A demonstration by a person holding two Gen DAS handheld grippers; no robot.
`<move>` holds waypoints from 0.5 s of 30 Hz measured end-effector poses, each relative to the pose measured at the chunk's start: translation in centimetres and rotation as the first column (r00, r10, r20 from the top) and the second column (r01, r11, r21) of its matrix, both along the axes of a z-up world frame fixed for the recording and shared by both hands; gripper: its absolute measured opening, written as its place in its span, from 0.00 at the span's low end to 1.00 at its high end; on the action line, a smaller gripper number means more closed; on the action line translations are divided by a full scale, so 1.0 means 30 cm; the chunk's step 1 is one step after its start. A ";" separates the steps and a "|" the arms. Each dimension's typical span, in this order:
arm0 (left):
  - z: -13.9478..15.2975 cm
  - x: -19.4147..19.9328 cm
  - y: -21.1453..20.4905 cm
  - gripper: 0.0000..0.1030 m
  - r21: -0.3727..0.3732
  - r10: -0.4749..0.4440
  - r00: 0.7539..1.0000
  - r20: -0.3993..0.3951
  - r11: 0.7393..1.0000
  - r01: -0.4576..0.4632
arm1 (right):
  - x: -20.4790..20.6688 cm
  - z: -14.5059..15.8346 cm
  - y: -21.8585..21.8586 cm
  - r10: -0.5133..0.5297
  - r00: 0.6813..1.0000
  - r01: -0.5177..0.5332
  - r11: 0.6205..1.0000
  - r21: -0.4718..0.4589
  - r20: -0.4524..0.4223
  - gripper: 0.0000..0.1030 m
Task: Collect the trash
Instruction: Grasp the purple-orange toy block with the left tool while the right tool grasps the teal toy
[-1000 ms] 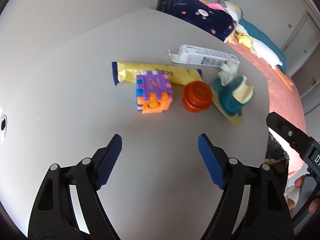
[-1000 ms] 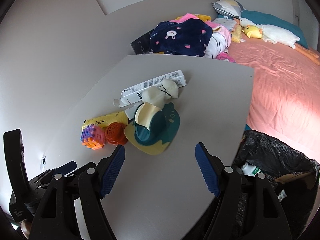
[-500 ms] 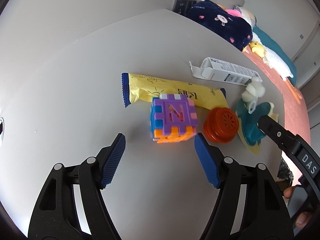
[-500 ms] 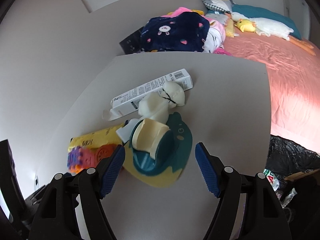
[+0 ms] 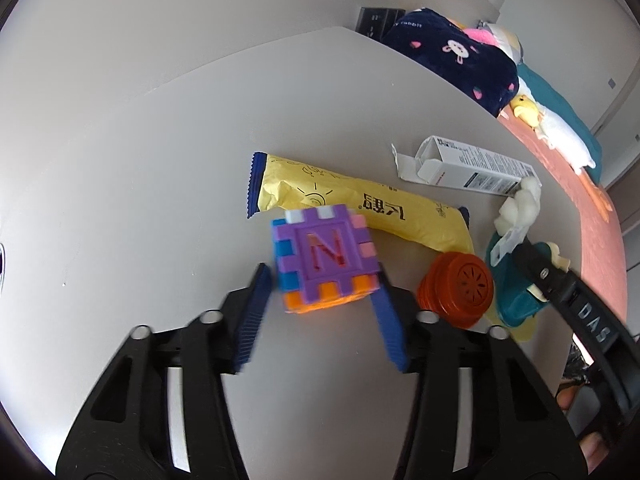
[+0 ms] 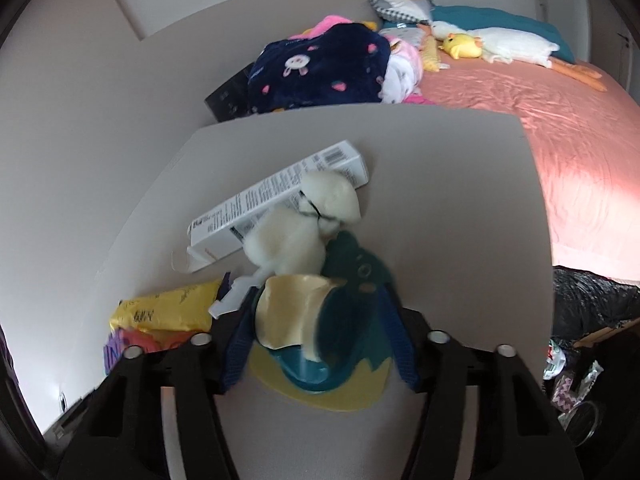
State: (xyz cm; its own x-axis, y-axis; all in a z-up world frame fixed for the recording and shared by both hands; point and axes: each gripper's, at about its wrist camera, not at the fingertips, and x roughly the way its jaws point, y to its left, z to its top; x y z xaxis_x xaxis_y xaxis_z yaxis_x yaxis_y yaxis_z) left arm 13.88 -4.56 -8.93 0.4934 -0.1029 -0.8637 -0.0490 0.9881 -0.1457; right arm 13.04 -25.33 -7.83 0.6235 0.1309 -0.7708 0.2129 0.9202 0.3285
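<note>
Blue ribbed pads of the left gripper (image 5: 320, 312) angle steeply down over the grey table (image 5: 160, 168), its jaws closing around the foam puzzle cube (image 5: 326, 258); the cube sits between the pads, purple "N" face up, and firm pad contact cannot be told through the motion blur; the right gripper (image 6: 320, 344) likewise tilts down toward the table, jaws closing with the teal and cream toy (image 6: 316, 324) on its yellow base between them, the pads blurred at its sides; the yellow snack wrapper (image 5: 360, 208) lies flat just beyond the cube, long axis running from far left to near right, its blue crimped ends at either extreme; an orange round cap (image 5: 460, 294) rests right of the cube, near the wrapper's right end; the white carton (image 5: 472, 166) lies farther right, long axis left to right, open flap pointing left; a white fluffy toy (image 6: 304, 224) leans against the carton; a black trash bag (image 6: 592, 300) sits past the table's right edge, beside the pink bed (image 6: 540, 120).
</note>
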 end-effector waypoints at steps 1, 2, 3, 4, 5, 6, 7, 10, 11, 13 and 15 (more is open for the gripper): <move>0.000 -0.002 0.005 0.44 -0.005 -0.001 1.000 0.001 1.000 0.001 | -0.004 0.002 -0.001 0.005 1.000 -0.005 1.000 -0.006 0.003 0.47; 0.001 -0.001 0.006 0.44 -0.006 -0.001 1.000 0.001 1.000 0.001 | -0.007 0.002 -0.003 0.010 1.000 -0.010 1.000 -0.004 0.005 0.47; 0.001 -0.002 0.009 0.44 -0.006 0.000 1.000 0.002 1.000 0.000 | -0.011 0.004 -0.009 0.018 1.000 -0.018 1.000 0.001 0.008 0.45; 0.002 -0.005 0.014 0.44 -0.010 0.002 1.000 0.004 1.000 -0.002 | -0.017 0.007 -0.017 0.022 1.000 -0.023 1.000 0.008 0.014 0.43; 0.003 -0.007 0.019 0.44 -0.018 0.003 1.000 0.006 1.000 -0.003 | -0.020 0.010 -0.021 0.026 1.000 -0.026 1.000 0.012 0.016 0.42; 0.004 -0.013 0.024 0.44 -0.024 0.004 1.000 0.010 1.000 -0.004 | -0.027 0.014 -0.027 0.033 0.999 -0.033 0.999 0.018 0.019 0.41; 0.008 -0.020 0.031 0.44 -0.026 0.004 1.000 0.016 1.000 -0.004 | -0.032 0.018 -0.031 0.038 0.999 -0.039 0.999 0.019 0.021 0.40; 0.019 -0.036 0.038 0.43 -0.026 -0.003 1.000 0.029 1.000 0.004 | -0.049 0.030 -0.043 0.064 0.998 -0.065 0.997 0.034 0.025 0.37; 0.020 -0.035 0.036 0.43 -0.026 -0.006 1.000 0.031 1.000 0.007 | -0.057 0.033 -0.045 0.075 0.997 -0.076 0.996 0.041 0.025 0.37; 0.022 -0.044 0.039 0.42 -0.027 -0.012 0.999 0.031 1.000 0.013 | -0.073 0.037 -0.050 0.092 0.995 -0.093 0.994 0.056 0.024 0.37; 0.022 -0.047 0.040 0.42 -0.031 -0.012 1.000 0.028 0.999 0.013 | -0.091 0.042 -0.057 0.102 0.994 -0.104 0.991 0.078 0.024 0.36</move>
State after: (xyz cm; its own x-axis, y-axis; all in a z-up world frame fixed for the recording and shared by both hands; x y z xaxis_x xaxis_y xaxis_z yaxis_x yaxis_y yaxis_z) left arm 12.47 -3.36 -8.26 0.5155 -0.1356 -0.8461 -0.0327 0.9836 -0.1775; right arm 10.32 -27.03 -6.58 0.6185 0.2556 -0.7430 0.1109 0.9078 0.4046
